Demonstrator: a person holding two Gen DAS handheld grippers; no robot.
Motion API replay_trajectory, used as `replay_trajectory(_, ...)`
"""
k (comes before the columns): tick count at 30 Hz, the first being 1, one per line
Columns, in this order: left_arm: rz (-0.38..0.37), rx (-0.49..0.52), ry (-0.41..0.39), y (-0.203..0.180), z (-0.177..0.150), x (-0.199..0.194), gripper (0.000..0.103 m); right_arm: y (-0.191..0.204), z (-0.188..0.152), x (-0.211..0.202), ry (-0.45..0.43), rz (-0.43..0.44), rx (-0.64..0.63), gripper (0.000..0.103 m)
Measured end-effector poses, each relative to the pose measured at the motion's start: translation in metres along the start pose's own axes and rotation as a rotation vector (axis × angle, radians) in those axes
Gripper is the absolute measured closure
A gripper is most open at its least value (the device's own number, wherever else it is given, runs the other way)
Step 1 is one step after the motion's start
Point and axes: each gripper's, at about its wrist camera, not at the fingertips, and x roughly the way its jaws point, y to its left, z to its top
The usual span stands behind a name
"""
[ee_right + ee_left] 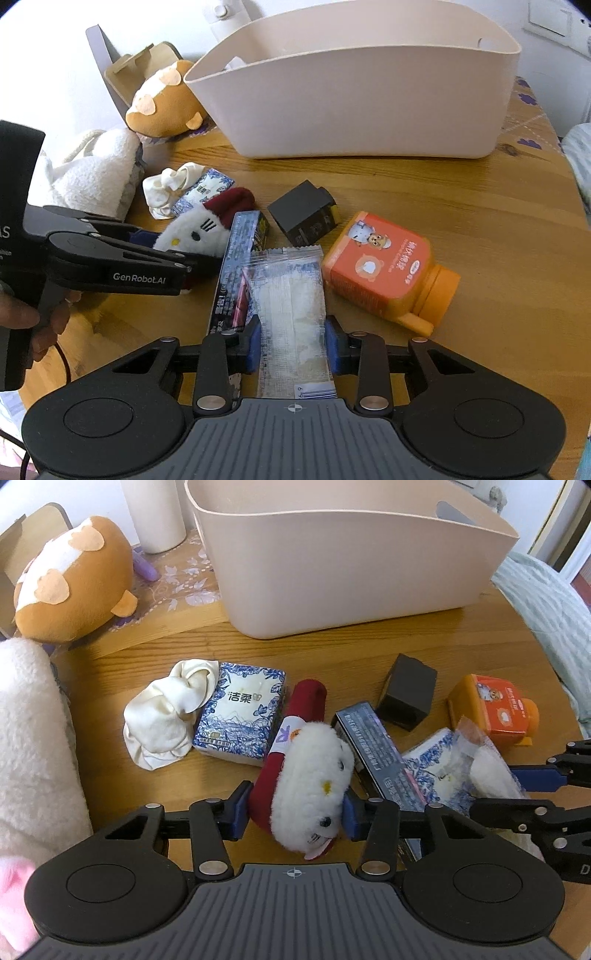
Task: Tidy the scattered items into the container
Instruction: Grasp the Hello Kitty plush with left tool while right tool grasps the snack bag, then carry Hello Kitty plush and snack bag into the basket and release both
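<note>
My left gripper (293, 808) is shut on a white cat plush with a dark red body (310, 775), low over the wooden table; the plush also shows in the right wrist view (195, 229). My right gripper (293, 347) is shut on a clear plastic packet of white material (291, 314), which also shows in the left wrist view (484, 760). The beige container (351, 565) stands at the back of the table; it shows in the right wrist view (369, 92) too.
On the table lie a blue-white tissue pack (240, 712), a crumpled cream cloth (166, 716), a long dark box (373, 746), a black box (406, 692) and an orange bottle (388, 269). A brown plush (74, 579) and white fleece (33, 738) sit at the left.
</note>
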Motion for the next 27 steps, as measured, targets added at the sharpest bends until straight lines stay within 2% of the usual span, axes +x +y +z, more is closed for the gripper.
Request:
replay_trajectory(10,-0.016,-0.014,-0.041,-0.002,0.004,-0.028,0.055,0.001,0.001,-0.033,-0.065,-0.003,0.006,0.072)
replay_trajectory(27,-0.025,-0.004,-0.176,-0.007,0.018,-0.095,0.055,0.01,0.034,-0.097,-0.235,-0.02,-0.058,0.072)
